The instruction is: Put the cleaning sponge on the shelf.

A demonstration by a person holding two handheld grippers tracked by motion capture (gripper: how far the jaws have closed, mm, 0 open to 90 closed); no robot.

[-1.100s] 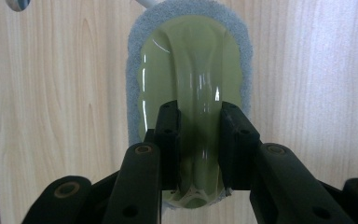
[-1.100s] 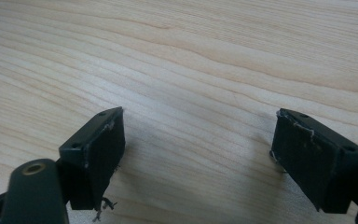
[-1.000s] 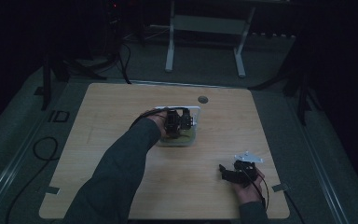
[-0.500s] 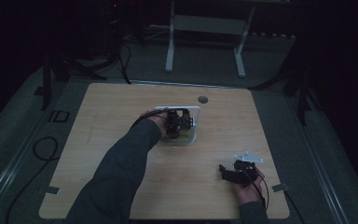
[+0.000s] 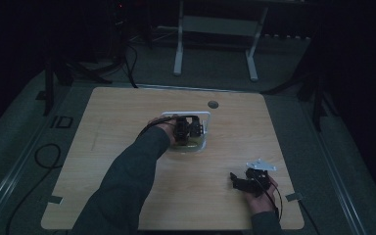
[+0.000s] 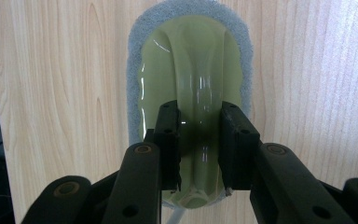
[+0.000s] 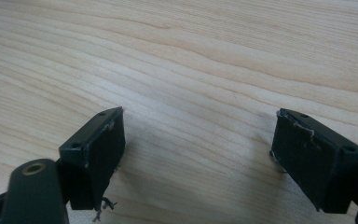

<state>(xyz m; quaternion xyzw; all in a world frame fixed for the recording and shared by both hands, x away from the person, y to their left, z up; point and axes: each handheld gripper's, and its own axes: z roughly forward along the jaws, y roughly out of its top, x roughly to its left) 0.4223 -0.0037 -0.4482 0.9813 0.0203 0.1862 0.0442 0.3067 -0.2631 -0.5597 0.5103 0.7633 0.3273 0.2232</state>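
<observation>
While the green scrubber point(image 6: 193, 88) is being gripped by its raised handle ridge between the jaws of the left gripper point(image 6: 199, 140), near the middle of the high view's wooden table point(image 5: 127, 122), it is being pressed flat, grey pad point(image 6: 135, 93) down. Judged from this, the step is being done well if the ridge is being kept centred between the pads and the pad level on the wood. The right gripper point(image 7: 196, 154) is being held wide open over bare tabletop, gripping nothing, at the lower right of the high view point(image 5: 248, 182). The grip itself is being shown clearly in the left gripper view; the high view is giving a white frame point(image 5: 206, 117) around it.
</observation>
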